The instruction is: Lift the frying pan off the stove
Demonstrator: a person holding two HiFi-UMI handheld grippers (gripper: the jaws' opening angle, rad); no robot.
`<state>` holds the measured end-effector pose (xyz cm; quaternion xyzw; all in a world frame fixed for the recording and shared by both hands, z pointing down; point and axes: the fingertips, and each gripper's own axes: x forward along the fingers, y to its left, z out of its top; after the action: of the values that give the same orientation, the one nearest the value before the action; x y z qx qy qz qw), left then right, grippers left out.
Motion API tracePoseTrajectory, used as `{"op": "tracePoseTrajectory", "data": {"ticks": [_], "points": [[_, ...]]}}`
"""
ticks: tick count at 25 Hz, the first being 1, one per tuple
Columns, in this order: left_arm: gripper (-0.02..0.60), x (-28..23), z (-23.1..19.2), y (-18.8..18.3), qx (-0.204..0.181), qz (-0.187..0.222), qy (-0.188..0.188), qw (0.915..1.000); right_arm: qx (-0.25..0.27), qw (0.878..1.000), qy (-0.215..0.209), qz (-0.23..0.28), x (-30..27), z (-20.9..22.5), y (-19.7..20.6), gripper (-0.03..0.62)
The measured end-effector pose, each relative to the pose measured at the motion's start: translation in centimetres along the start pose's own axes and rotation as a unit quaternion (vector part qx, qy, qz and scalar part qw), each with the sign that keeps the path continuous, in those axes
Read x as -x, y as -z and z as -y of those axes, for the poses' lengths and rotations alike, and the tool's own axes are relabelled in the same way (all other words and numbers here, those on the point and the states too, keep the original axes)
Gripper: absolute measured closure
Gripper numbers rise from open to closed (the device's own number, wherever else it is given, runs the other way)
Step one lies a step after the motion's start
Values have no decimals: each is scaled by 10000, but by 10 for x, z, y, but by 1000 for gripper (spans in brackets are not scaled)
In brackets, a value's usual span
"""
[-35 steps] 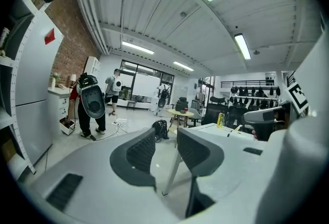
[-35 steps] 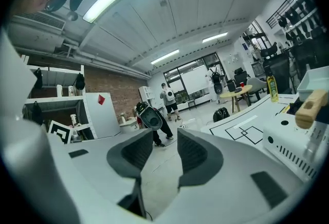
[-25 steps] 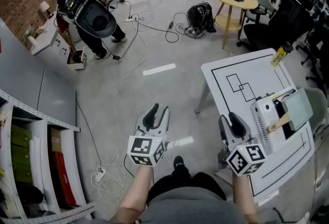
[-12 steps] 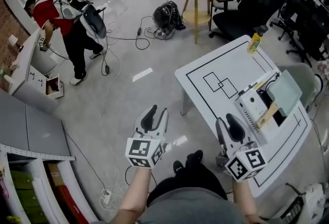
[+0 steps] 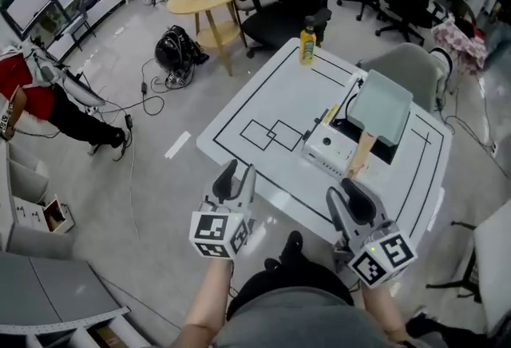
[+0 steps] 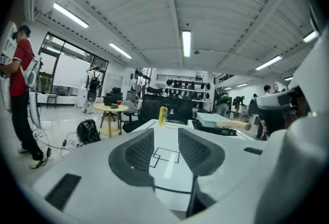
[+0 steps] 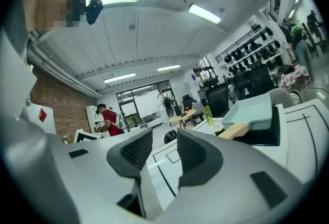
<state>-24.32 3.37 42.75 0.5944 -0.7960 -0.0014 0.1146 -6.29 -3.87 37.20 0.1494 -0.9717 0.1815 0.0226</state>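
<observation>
Task not started: you are holding the left gripper (image 5: 238,175) and right gripper (image 5: 346,193) at the counter (image 5: 263,99) edge, jaws apart and empty, while the frying pan (image 5: 382,107) is sitting untouched on the stove (image 5: 329,150) at 1 o'clock.

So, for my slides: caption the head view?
Left gripper and right gripper, open and empty, before a table; frying pan on stove.
</observation>
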Motion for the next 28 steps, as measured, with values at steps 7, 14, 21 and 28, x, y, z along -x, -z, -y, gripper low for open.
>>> {"op": "tracePoseTrajectory", "data": {"ticks": [7,14,21,28], "points": [[446,-67,57,-11,-231,-81,836,9962,-234,9939,945,513,37,63,-20,445],[446,-113,103,-21,-415,-109,1376,9896,-445,9860,1411,774,61,106,-28,445],[439,-145,133,-16,-535,-289,1911,9797,-587,9788,1727,929,63,130,-31,439],[434,-174,150,-12,-578,-550,2678,9602,-788,9632,2292,1158,58,137,-36,431]]}}
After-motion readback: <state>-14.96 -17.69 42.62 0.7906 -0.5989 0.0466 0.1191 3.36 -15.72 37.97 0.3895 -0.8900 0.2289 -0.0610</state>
